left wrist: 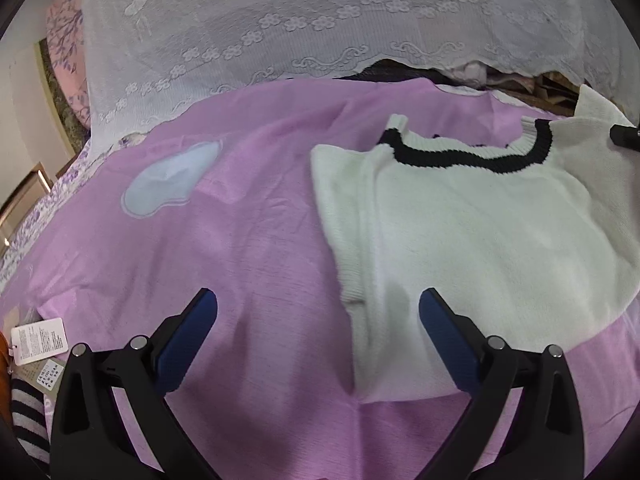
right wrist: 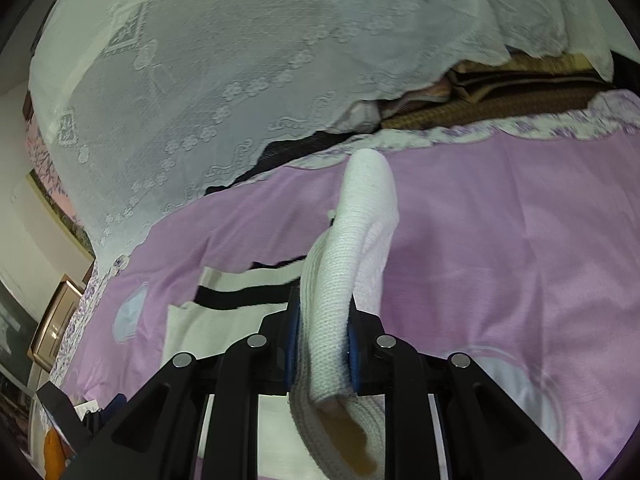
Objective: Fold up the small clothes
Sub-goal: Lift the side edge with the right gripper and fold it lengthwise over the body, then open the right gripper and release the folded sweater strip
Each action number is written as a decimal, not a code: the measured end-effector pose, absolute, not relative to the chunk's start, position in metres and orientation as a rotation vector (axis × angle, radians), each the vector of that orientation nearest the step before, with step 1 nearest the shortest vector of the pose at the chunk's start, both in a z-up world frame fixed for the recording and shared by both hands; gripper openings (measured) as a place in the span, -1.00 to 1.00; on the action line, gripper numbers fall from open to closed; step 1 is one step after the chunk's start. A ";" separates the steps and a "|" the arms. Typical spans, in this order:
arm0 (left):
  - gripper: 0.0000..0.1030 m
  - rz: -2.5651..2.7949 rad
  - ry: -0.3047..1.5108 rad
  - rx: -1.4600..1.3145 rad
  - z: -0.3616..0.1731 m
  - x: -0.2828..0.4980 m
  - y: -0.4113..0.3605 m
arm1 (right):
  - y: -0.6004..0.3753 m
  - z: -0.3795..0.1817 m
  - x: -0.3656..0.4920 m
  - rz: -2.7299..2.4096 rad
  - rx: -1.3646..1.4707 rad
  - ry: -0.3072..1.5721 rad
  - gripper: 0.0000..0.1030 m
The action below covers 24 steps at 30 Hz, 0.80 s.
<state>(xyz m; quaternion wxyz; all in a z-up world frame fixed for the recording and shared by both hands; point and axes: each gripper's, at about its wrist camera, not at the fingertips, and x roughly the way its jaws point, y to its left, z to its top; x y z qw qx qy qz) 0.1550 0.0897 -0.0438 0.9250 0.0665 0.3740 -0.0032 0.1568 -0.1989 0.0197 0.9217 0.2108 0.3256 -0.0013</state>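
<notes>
A small white knit sweater (left wrist: 472, 232) with a black collar band (left wrist: 472, 156) lies on the pink sheet (left wrist: 224, 240), its left sleeve folded in over the body. My left gripper (left wrist: 318, 312) is open and empty, low over the sheet just in front of the sweater's lower left edge. My right gripper (right wrist: 322, 312) is shut on the sweater's white sleeve (right wrist: 352, 248) and holds it lifted, the cuff sticking up past the fingers. The sweater's body (right wrist: 224, 320) shows to the left below it. A bit of the right gripper (left wrist: 624, 136) shows at the left wrist view's right edge.
A white lace cover (left wrist: 304, 28) drapes over a pile at the back of the bed. Folded brown blankets (right wrist: 508, 92) lie under its edge. A striped garment with paper tags (left wrist: 38, 340) lies at the near left. A framed object (right wrist: 54, 324) stands at the far left.
</notes>
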 end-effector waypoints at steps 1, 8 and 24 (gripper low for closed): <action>0.91 -0.001 0.766 0.129 -0.043 0.155 0.092 | -0.191 0.023 0.159 0.004 0.424 0.670 -0.61; 0.91 0.062 0.782 0.022 -0.035 0.164 0.126 | -0.133 0.035 0.171 0.048 0.354 0.682 -0.64; 0.92 0.147 0.894 -0.226 -0.050 0.185 0.196 | 0.014 -0.022 0.195 0.171 0.215 0.828 -0.73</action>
